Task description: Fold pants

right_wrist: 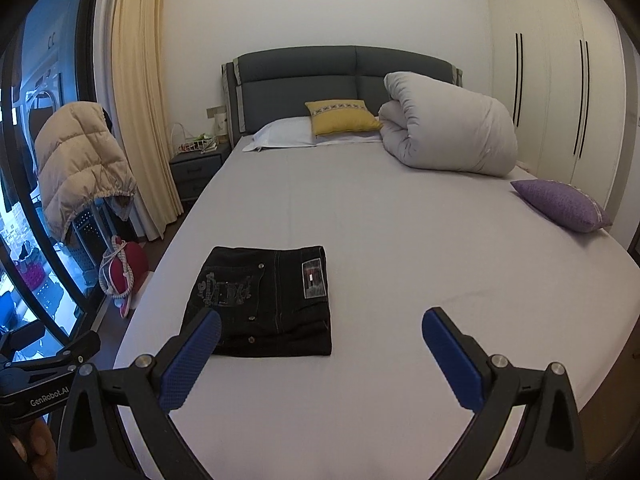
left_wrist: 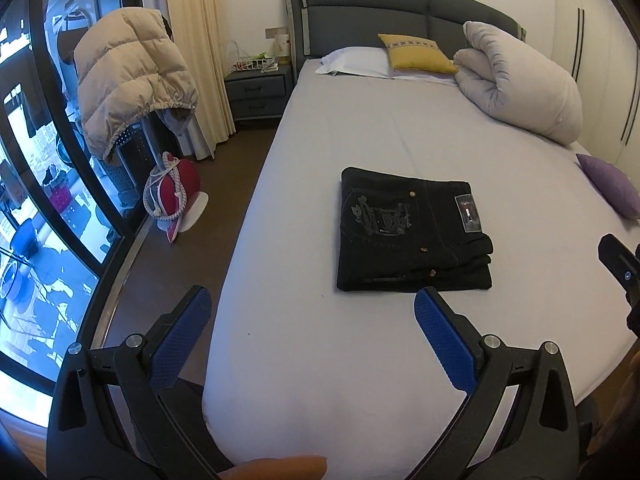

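Black pants point(left_wrist: 412, 232) lie folded into a compact rectangle on the grey bed sheet point(left_wrist: 360, 140), back pocket and label facing up. They also show in the right wrist view point(right_wrist: 264, 300). My left gripper point(left_wrist: 314, 304) is open and empty, held above the bed's near end, short of the pants. My right gripper point(right_wrist: 322, 324) is open and empty, held back from the pants, which lie ahead and to its left. The right gripper's body shows at the right edge of the left wrist view point(left_wrist: 620, 268), and the left gripper's body at the lower left of the right wrist view point(right_wrist: 48, 364).
A rolled white duvet point(right_wrist: 448, 128), a yellow cushion point(right_wrist: 340, 117) and a white pillow point(right_wrist: 284, 130) lie at the headboard. A purple cushion point(right_wrist: 560, 204) lies at the bed's right edge. A beige jacket on a rack point(left_wrist: 132, 76) and a red iron point(left_wrist: 176, 192) stand left of the bed.
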A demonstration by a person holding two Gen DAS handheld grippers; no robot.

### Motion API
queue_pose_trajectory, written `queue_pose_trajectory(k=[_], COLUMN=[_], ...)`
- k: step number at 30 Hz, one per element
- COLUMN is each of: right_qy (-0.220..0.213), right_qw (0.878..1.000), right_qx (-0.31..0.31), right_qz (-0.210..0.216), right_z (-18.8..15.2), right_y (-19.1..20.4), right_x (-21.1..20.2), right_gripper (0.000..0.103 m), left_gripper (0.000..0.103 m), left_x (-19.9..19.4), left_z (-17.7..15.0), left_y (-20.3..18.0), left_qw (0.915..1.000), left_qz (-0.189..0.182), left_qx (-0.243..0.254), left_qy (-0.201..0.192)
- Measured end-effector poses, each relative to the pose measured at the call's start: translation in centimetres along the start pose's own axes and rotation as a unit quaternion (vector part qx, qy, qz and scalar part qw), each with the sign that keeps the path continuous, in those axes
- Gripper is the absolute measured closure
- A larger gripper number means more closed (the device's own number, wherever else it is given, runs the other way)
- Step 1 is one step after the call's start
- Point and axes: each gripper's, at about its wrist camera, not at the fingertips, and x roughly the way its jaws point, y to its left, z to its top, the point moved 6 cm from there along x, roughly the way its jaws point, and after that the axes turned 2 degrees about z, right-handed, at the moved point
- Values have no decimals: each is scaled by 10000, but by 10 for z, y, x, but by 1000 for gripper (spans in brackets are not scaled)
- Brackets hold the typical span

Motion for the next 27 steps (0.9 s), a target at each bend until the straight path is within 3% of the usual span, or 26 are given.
queue_pose_trajectory(k=[27], right_qy=[391], right_qw=[9990], right_qx=[-167], right_qz=[98], right_z=[-8], right_y=[10], right_x=[9], right_gripper=[0], left_gripper=[0], left_x=[20], left_z=[-6], left_y=[-4], left_qw=[9999], left_qz=[-20], left_qx=[-28], left_qy=[144])
